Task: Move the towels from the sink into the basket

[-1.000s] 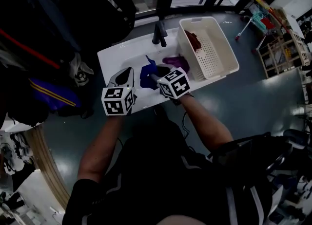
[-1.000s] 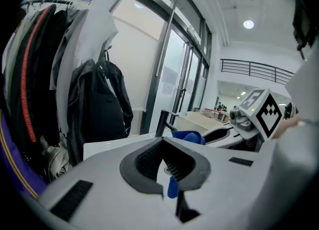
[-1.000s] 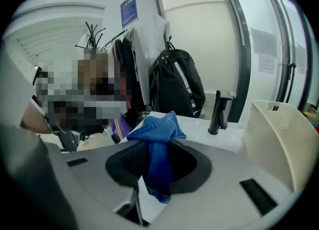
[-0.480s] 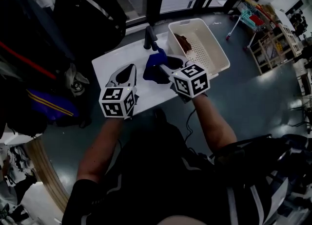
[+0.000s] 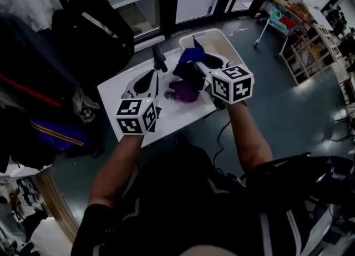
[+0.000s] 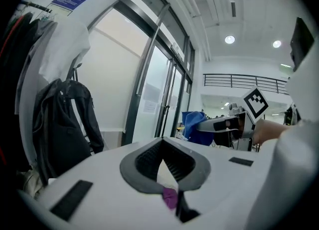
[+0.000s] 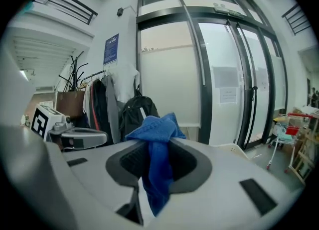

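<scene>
Blue towel (image 7: pixel 158 142) hangs clamped in right hand-held gripper (image 5: pixel 195 66) near basket (image 5: pixel 230 47); left hand-held gripper (image 5: pixel 151 77) appears closed, empty.

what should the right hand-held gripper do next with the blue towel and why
Probably carry it on until it hangs over the middle of the basket, before any release. The right hand-held gripper is shut on the blue towel, which in the head view hangs at the basket's rim nearest the sink, not clearly inside. A purple towel lies in the sink for afterwards.
</scene>
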A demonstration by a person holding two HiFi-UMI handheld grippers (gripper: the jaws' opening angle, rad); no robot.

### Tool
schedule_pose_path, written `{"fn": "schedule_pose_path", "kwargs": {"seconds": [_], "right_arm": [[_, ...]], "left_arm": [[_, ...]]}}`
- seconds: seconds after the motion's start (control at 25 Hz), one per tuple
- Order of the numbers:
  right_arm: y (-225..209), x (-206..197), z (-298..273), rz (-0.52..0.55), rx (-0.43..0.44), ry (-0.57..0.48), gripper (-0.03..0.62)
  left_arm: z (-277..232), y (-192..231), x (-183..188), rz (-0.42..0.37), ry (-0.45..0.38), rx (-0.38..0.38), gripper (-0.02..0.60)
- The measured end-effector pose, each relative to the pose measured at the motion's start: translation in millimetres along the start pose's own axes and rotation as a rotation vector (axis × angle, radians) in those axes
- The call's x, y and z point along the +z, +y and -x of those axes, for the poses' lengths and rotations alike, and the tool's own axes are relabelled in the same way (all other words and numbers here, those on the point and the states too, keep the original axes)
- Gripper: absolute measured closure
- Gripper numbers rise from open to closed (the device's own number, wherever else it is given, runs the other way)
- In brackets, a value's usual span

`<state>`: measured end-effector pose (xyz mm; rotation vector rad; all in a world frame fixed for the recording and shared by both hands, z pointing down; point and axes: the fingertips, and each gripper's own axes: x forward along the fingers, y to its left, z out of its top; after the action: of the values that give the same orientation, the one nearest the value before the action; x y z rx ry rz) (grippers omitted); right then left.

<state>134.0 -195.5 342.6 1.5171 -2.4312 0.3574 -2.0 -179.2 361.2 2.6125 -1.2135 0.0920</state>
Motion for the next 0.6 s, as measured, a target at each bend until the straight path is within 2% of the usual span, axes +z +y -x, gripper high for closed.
{"fn": "schedule_pose_path", "kwargs": {"seconds": [0.12, 0.28, 0.44, 0.6], "right_arm": [[-36, 9, 6, -0.029, -0.05, -0.027, 0.485], [-86, 18, 13, -0.006, -0.12, -0.031, 0.485], [-135, 20, 15, -0.012, -0.197, -0.04, 0.485], [-170, 10, 3, -0.018, -0.235, -0.014, 0.484]], "left_arm": [[-17, -3, 7, 0.0, -0.012, 0.007, 0.577], [-43, -15, 14, 0.0, -0.011, 0.0, 0.577], [-67, -21, 20, 0.054, -0.019, 0.004, 0.577], [-89, -23, 18, 0.038, -0.006, 0.015, 0.577]]}}
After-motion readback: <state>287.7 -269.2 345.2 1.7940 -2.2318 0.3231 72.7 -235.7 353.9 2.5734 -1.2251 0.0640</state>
